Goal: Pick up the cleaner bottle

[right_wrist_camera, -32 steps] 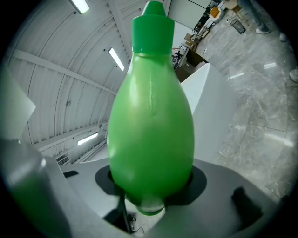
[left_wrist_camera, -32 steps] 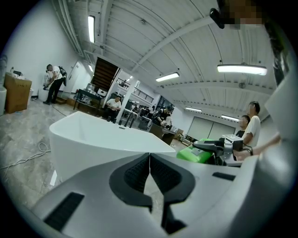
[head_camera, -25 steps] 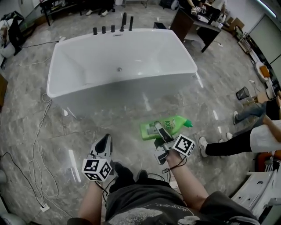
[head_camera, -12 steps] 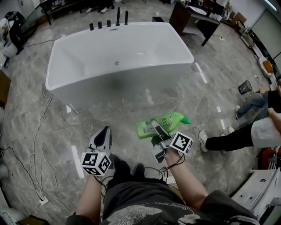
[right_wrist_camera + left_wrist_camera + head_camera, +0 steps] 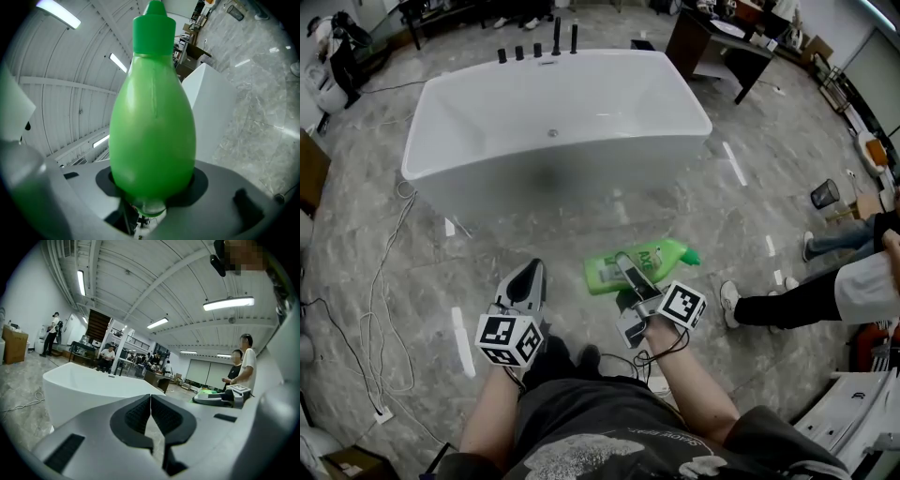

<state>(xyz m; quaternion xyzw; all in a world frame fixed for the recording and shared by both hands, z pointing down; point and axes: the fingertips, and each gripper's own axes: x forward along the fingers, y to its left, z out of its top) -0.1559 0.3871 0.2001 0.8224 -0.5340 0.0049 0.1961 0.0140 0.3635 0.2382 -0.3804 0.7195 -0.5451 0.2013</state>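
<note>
A green cleaner bottle [image 5: 652, 262] hangs off the floor, lying sideways with its cap toward the right. My right gripper [image 5: 630, 269] is shut on the bottle's middle. In the right gripper view the bottle [image 5: 153, 126] fills the centre, cap pointing away, with the jaws clamped on both sides of its belly at my right gripper [image 5: 152, 185]. My left gripper [image 5: 527, 279] hovers to the left of the bottle, shut and holding nothing. In the left gripper view its pads [image 5: 140, 414] meet, and the bottle [image 5: 210, 392] shows at the right.
A large white bathtub [image 5: 450, 178] stands ahead on the grey marble floor, with black taps [image 5: 555, 37] at its far rim. A white cable [image 5: 380, 281] trails at the left. A seated person's legs [image 5: 787, 300] stretch in from the right. Desks stand beyond.
Both grippers have drifted a little forward and left, toward the tub. The bottle stays clamped in the right gripper; the left stays shut.
</note>
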